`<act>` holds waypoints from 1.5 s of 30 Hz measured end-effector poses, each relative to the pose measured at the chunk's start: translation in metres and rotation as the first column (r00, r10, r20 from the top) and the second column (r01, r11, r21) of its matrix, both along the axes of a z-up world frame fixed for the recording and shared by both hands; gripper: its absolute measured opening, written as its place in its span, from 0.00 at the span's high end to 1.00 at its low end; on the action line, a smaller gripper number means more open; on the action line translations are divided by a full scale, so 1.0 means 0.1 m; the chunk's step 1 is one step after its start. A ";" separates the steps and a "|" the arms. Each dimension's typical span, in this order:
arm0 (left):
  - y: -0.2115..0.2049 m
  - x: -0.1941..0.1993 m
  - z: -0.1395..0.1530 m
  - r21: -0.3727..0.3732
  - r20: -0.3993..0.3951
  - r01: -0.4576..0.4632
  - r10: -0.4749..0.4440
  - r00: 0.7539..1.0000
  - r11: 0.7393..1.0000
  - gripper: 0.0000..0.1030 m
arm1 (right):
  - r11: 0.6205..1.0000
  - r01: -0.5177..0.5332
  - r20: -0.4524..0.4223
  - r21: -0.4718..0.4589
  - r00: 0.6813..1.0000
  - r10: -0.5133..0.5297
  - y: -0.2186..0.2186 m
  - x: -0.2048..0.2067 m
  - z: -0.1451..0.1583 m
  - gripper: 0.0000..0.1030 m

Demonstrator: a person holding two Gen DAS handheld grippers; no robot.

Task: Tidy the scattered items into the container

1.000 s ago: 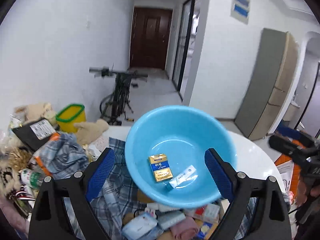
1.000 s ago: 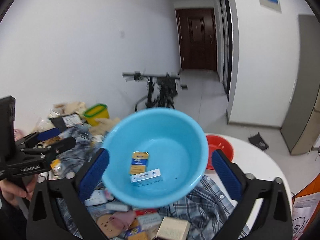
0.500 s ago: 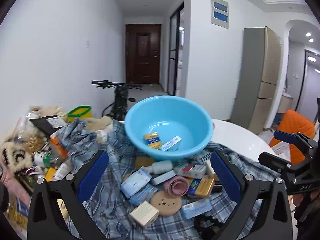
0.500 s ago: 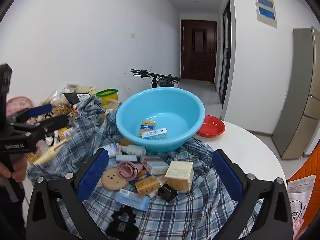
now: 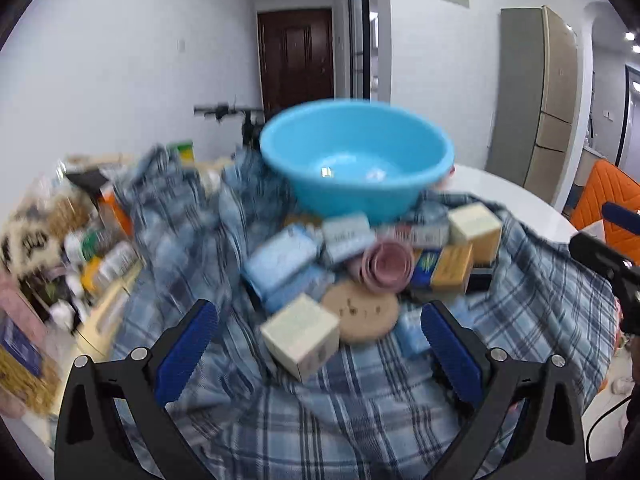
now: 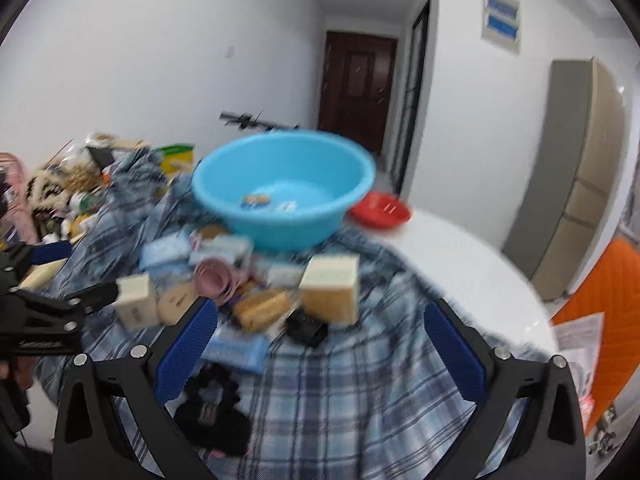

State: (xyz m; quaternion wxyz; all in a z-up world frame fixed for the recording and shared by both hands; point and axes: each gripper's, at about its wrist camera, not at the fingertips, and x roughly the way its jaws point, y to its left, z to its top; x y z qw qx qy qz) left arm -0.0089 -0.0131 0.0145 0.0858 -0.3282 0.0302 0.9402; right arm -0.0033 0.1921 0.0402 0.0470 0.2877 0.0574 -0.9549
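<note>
The blue basin point(image 6: 286, 192) sits toward the surface's far edge on a plaid cloth point(image 6: 360, 392), holding a yellow-blue packet point(image 6: 256, 199) and a blurred white item. Boxes lie scattered before it, labels unreadable. Both grippers' jaws are spread, empty.

White walls point(image 5: 120, 60), dark wooden door point(image 5: 295, 56) down the hallway, tall grey cabinet point(image 6: 580, 176), orange chair point(image 5: 608, 196)

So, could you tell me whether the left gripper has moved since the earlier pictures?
Yes. The left gripper has dropped and pulled back from the blue basin, which now sits higher and farther in its view.
</note>
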 end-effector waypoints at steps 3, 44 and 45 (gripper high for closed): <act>-0.04 -0.05 -0.16 0.022 0.061 -0.001 -0.001 0.998 1.000 0.00 | 1.000 0.005 0.035 -0.007 0.999 -0.004 0.01 -0.03 -0.16 0.00; -0.03 -1.02 -0.60 -0.025 0.435 0.300 -0.260 0.862 0.954 0.18 | 0.995 0.015 0.148 -0.102 0.989 0.000 0.27 -0.33 -0.46 0.16; -0.05 -1.01 -0.60 0.006 0.425 0.276 -0.252 0.869 0.961 0.20 | 0.994 0.014 0.157 -0.110 0.988 0.003 0.27 -0.35 -0.48 0.24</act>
